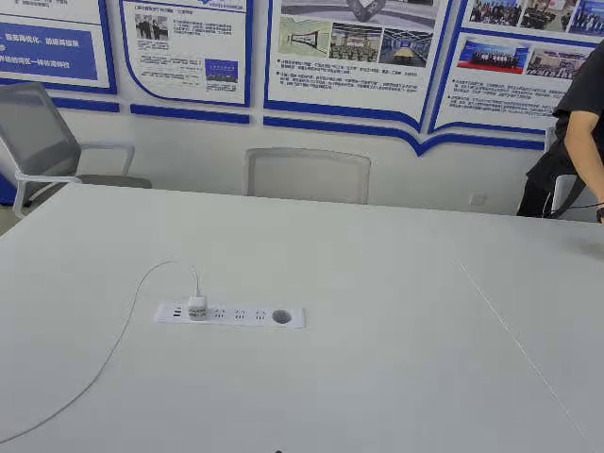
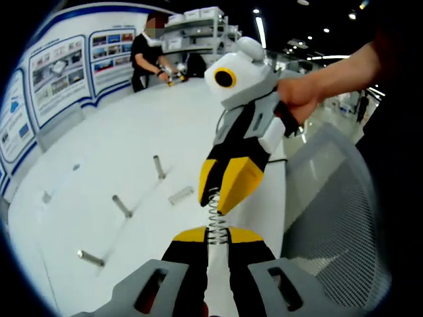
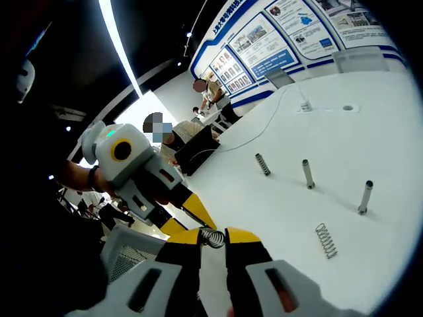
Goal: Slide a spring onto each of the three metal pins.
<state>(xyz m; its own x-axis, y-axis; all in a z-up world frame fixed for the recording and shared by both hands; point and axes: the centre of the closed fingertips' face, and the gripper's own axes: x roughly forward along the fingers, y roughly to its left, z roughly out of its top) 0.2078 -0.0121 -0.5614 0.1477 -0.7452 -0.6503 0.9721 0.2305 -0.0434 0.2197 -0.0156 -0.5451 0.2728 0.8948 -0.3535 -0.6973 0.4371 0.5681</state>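
1. Left gripper view: left gripper [image 2: 215, 236] and right gripper [image 2: 223, 198] meet tip to tip in the air just off the edge of the white table [image 2: 132, 132], beside a mesh chair [image 2: 337, 218].
2. The held spring [image 2: 214, 214] runs straight between them, one end in each set of tips. Both pairs of jaws look pinched on it, left on the lower end, right on the upper.
3. Right gripper view: same grip. Spring end sits nipped between the right gripper's yellow tips, and the left gripper [image 3: 192, 223] reaches in from the left.
4. Pins stand on the table, well apart from the grippers. The coiled pin [image 3: 262, 164] appears to carry a spring already. The middle pin [image 3: 307, 173] and end pin [image 3: 364, 197] are bare.
5. A loose spring [image 3: 324, 239] lies flat on the table near the end pin, not touching it.
6. Head view: aimed at the table top, power strip [image 1: 229, 314] with a charger [image 1: 196, 306] plugged in.
7. Step, my read: second spring of three, in a handover or regrip between the grippers.
8. Next move calls for:
   - one gripper letting go while the other keeps the spring by one end, bore left open;
   - carrying it to a bare pin, lining the coil axis over the pin tip, then lowering;
   - a light grip, since a hard squeeze could kink the coil or flick it away.
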